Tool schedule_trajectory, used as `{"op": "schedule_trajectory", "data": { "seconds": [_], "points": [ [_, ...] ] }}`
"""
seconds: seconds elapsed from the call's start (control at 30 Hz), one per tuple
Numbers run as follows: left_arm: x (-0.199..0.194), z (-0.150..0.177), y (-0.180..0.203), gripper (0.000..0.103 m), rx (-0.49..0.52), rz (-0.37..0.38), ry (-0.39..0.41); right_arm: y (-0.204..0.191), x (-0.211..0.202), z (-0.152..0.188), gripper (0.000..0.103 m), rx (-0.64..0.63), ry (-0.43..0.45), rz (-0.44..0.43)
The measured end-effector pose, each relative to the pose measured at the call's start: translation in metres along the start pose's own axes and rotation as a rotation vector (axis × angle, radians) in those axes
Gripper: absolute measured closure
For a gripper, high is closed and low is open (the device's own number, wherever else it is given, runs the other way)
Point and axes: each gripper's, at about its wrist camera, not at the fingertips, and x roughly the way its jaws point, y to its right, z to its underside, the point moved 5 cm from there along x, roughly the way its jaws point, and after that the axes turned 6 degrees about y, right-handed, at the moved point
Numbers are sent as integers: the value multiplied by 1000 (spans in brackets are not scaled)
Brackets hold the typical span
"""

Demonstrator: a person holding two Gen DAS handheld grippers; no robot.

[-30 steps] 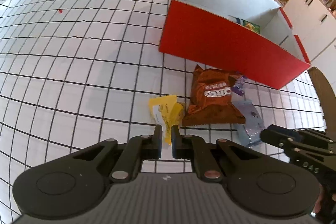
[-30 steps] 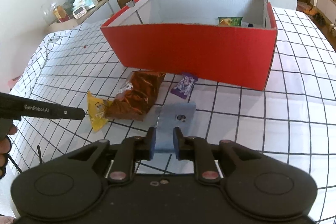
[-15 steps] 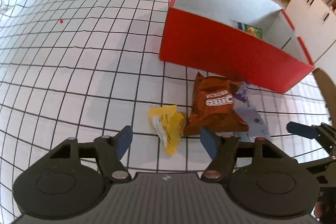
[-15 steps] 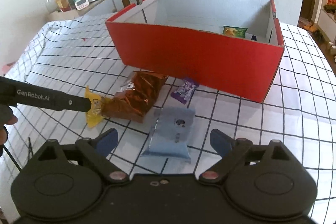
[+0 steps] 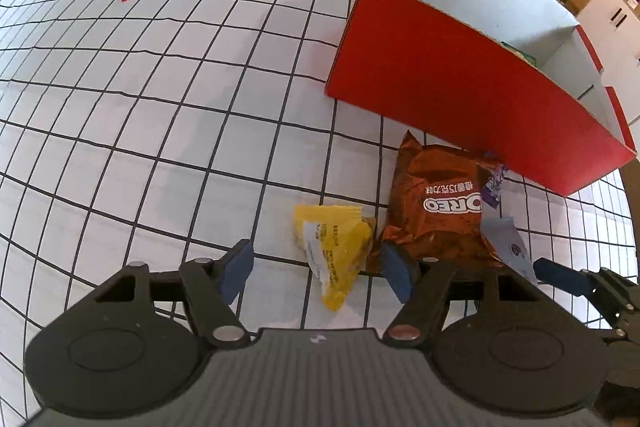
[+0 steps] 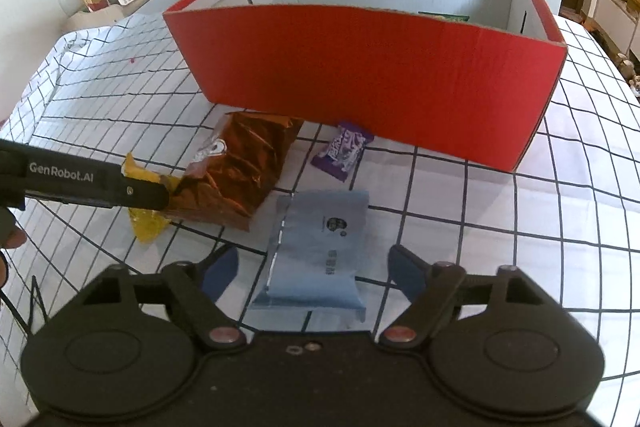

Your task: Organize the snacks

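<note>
Right wrist view: red box (image 6: pixel 368 67) already holds a green packet (image 6: pixel 444 15); four snacks left outside on the tablecloth. Oreo bag (image 5: pixel 436 211), grey-blue pouch (image 6: pixel 320 247), yellow packet (image 5: pixel 332 247), purple bar (image 6: pixel 344 149). Right gripper (image 6: pixel 312 269) jaws just been closing, straddling pouch, not pressing; left gripper (image 5: pixel 316 271) likewise around yellow packet.

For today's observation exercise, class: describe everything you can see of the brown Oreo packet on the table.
The Oreo packet is a shiny, crinkled brown foil pillow bag with white "OREO" lettering and crimped ends. It looks sealed and lies flat on the checked tablecloth, in front of the red box. The yellow packet lies against one end, and the purple bar and grey-blue pouch lie beside it. Neither tongs grips it.
</note>
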Motion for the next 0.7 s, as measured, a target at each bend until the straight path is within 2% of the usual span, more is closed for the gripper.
{"op": "schedule_trajectory", "data": {
  "seconds": [0.17, 0.23, 0.33, 0.37, 0.7],
  "points": [
    [3, 1, 2, 56, 3, 5, -16, -8, 3, 3, 39, -55, -2, 28],
    [3, 1, 1, 67, -3, 16, -20, -11, 3, 4, 44, -79, 2, 41],
    [1, 2, 3, 74, 5, 15, -15, -12, 3, 3, 53, -97, 5, 56],
    [1, 2, 3, 75, 5, 16, -13, -11, 2, 3, 56, -90, 5, 52],
    [-20, 8, -2, 76, 6, 6, 14, -1, -16, 6, 56, 12, 25, 53]
  ]
}}
